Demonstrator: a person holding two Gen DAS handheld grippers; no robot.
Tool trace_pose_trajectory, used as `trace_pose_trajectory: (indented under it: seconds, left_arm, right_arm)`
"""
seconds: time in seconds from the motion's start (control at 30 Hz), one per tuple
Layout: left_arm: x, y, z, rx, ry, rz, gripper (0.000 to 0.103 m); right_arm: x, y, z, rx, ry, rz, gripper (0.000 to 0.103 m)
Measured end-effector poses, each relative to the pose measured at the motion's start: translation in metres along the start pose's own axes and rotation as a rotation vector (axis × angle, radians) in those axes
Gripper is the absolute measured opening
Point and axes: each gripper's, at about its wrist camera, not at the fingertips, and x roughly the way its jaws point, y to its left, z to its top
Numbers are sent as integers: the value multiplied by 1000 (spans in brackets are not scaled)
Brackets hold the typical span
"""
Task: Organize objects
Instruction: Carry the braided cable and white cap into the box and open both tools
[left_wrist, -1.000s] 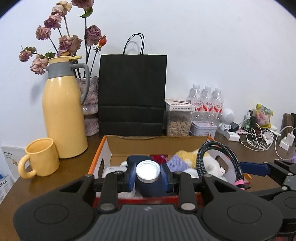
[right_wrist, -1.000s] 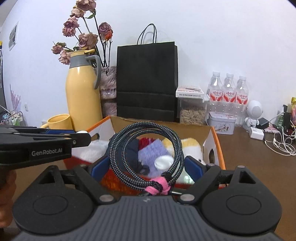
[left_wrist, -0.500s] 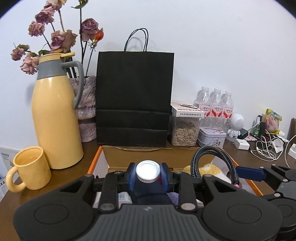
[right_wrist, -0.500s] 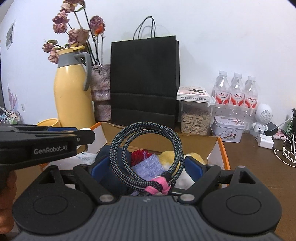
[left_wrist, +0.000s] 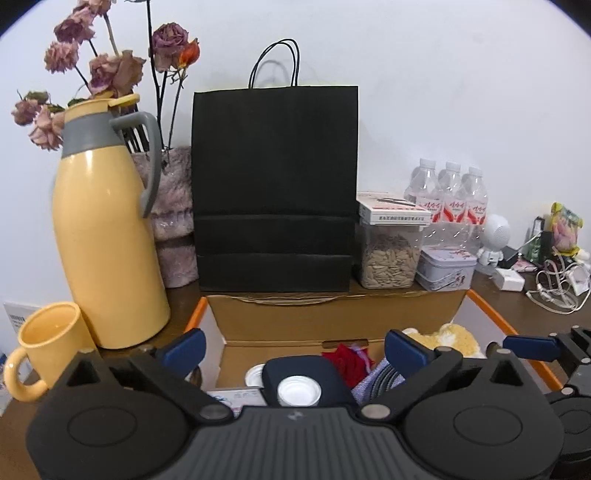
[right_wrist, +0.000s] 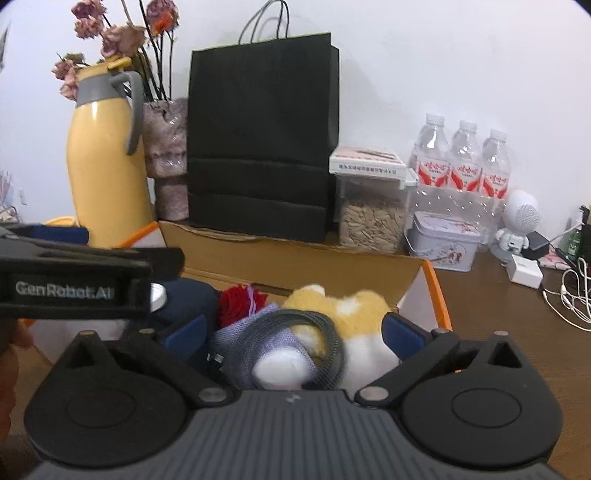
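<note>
Brown desk against a white wall carries an open cardboard box with orange edges; a black paper bag stands at the box's far edge and a yellow jug near its far-left corner.

Left gripper: jaws opening, pads clear of the load. The dark blue bottle, white cap toward the camera, sits in the box directly below and between the spread fingers, its long axis roughly along the gripper's pointing line.

Right gripper: jaws opening, pads not pressing on anything. The coiled braided cable lies flat between the fingers on a lilac knitted item and a yellow-and-white plush toy, toward the box's right wall.

Judgement: both items appear deposited, each nearest its own gripper. The next move turns on clearance: each gripper should back out along its own axis so the fingers do not snag the cable loop or tip the bottle.
</note>
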Motion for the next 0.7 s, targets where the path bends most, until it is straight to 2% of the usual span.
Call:
trace_pose_trajectory:
  seconds: [0.33, 0.7]
  left_arm:
    - [-5, 4, -2, -30, 11, 9, 103]
    - [-45, 9, -12, -54, -21, 13, 103]
  right_arm:
    - [-8, 2, -1, -6, -15, -3, 103]
    - [-43, 0, -11, -19, -62, -31, 103]
